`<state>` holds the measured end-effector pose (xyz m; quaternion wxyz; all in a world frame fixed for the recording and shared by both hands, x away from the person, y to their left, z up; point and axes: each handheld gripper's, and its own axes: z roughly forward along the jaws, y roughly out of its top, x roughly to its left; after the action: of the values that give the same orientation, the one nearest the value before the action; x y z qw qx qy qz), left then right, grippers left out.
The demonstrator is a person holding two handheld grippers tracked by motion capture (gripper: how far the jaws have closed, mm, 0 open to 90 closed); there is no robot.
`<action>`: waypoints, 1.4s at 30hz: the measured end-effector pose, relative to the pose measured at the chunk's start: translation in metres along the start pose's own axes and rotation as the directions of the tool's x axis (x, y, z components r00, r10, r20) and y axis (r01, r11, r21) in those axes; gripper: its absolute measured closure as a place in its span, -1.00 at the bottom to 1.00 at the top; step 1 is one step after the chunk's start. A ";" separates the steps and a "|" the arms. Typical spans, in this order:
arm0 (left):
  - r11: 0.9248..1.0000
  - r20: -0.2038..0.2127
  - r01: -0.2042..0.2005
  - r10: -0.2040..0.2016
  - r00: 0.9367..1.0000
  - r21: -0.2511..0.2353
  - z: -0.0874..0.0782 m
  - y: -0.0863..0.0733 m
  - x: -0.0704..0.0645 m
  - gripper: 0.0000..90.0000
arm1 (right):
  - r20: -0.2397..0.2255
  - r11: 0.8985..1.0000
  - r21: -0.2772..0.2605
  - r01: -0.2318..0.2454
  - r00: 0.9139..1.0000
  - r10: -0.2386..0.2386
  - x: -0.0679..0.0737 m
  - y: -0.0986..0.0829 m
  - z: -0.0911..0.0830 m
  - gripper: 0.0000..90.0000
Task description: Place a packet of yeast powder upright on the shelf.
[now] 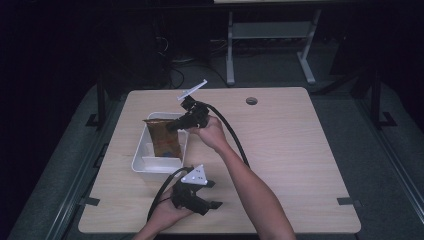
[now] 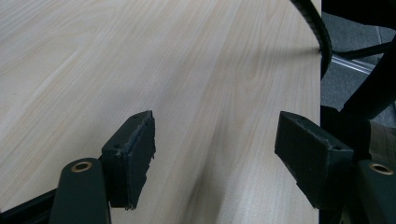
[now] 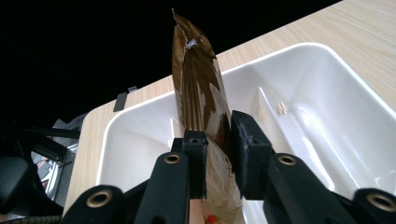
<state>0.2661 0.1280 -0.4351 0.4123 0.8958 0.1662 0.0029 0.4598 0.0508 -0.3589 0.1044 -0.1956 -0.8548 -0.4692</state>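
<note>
Our right gripper has its jaws closed tight on a brown pouch, pinching it flat partway down its length. In the right gripper view the pouch stands nearly upright, its torn top above the jaws and its lower end below them, over a white bin. From the high view the pouch hangs over the bin, covering much of its far compartment; we cannot tell whether its bottom touches the bin floor. A divider crosses the bin near its front end. The bin sits left of the table's middle, with bare wood to its right and far side, and its left wall near the table's left edge.

Our left gripper has its jaws wide apart with nothing between them, just bare wood below. In the high view it lies low near the front edge, in front of the bin, jaws pointing right across open tabletop.

Our right hand reaches in from the right over the bin's rim, forearm stretched diagonally across the table. Our left hand rests by the front edge.
</note>
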 end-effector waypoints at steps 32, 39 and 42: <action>1.000 -0.002 0.001 -0.001 1.000 -0.008 -0.002 0.001 0.000 -0.38 | -0.008 1.000 0.013 0.007 1.000 -0.007 0.004 -0.007 -0.007 0.59; 1.000 -0.005 0.001 -0.001 1.000 -0.007 -0.002 0.001 0.000 -0.38 | 0.003 0.999 0.024 0.027 1.000 -0.027 0.007 -0.009 -0.013 0.38; 1.000 -0.007 0.003 -0.004 1.000 -0.010 -0.003 0.001 0.001 -0.38 | 0.003 1.000 0.019 0.025 1.000 -0.025 0.008 -0.010 -0.018 0.33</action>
<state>0.2665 0.1296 -0.4330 0.4161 0.8934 0.1693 0.0064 0.4485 0.0329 -0.3544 0.0990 -0.1847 -0.8617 -0.4621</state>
